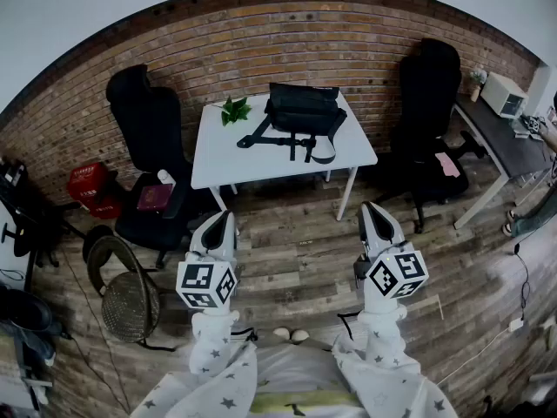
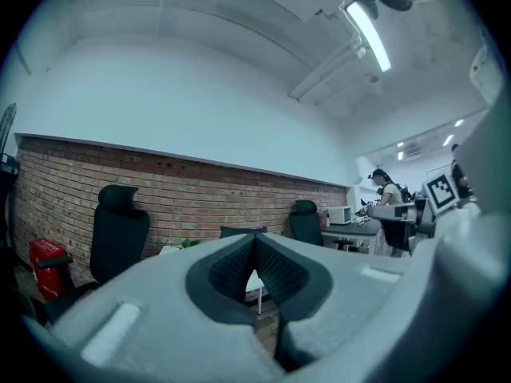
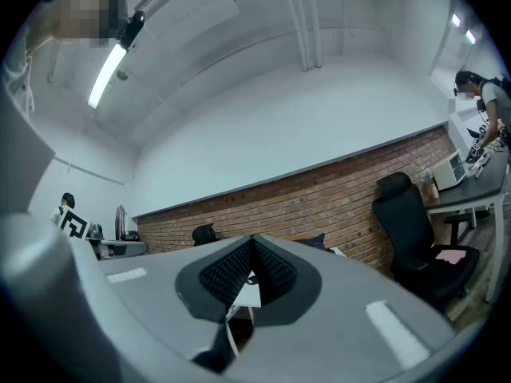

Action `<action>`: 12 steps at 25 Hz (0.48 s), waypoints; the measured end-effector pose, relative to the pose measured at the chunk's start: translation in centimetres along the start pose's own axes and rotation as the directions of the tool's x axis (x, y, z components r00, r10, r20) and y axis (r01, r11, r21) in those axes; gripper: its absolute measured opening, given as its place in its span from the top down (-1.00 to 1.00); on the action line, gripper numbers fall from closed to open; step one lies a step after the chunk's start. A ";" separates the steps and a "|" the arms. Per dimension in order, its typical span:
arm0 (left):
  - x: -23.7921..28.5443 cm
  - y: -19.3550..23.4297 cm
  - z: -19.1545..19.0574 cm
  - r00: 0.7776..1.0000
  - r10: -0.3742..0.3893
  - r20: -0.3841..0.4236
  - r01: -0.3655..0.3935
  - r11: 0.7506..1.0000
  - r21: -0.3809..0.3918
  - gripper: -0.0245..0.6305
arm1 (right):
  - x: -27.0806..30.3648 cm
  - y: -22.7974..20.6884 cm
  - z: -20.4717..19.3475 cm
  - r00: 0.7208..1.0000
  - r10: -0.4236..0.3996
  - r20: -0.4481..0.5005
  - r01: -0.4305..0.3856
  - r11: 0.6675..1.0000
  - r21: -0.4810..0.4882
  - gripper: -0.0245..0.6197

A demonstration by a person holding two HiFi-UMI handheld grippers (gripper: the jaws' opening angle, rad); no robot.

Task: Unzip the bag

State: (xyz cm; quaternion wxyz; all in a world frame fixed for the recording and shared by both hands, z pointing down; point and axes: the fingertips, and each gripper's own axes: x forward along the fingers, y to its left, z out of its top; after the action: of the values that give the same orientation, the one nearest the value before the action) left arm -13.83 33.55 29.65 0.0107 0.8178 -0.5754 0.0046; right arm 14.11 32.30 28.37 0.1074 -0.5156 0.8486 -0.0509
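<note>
A black bag (image 1: 303, 110) with loose straps lies on a white table (image 1: 218, 159) against the brick wall, well ahead of me. My left gripper (image 1: 224, 219) and my right gripper (image 1: 370, 209) are held low over the wooden floor, short of the table, both shut and empty. In the left gripper view the left gripper (image 2: 255, 238) has its jaws pressed together, with the bag (image 2: 239, 231) only a dark sliver above them. The right gripper (image 3: 252, 239) is likewise shut in the right gripper view, the bag (image 3: 313, 241) peeking over its jaws.
A small green plant (image 1: 235, 109) stands on the table's left part. Black office chairs (image 1: 150, 120) (image 1: 428, 90) flank the table. A wicker chair (image 1: 129, 299) sits at lower left, a red container (image 1: 90, 184) by the wall. A desk (image 1: 500, 142) with a white appliance is at right.
</note>
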 end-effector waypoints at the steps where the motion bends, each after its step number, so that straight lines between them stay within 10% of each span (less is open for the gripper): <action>1: 0.1 0.0 -0.1 1.000 0.001 -0.001 -0.001 1.000 -0.001 0.93 | 0.0 -0.1 0.0 1.000 -0.001 -0.001 0.001 1.000 0.001 0.91; 12: 1.3 -0.3 -0.7 1.000 0.003 -0.015 -0.004 1.000 -0.014 0.93 | 0.2 -1.7 -0.5 1.000 -0.022 -0.014 0.022 1.000 0.002 0.90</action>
State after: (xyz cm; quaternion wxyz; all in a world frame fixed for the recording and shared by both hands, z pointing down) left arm -13.09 32.47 30.40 0.0208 0.8167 -0.5767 0.0065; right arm 15.35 31.32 29.12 0.1014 -0.5245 0.8435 -0.0565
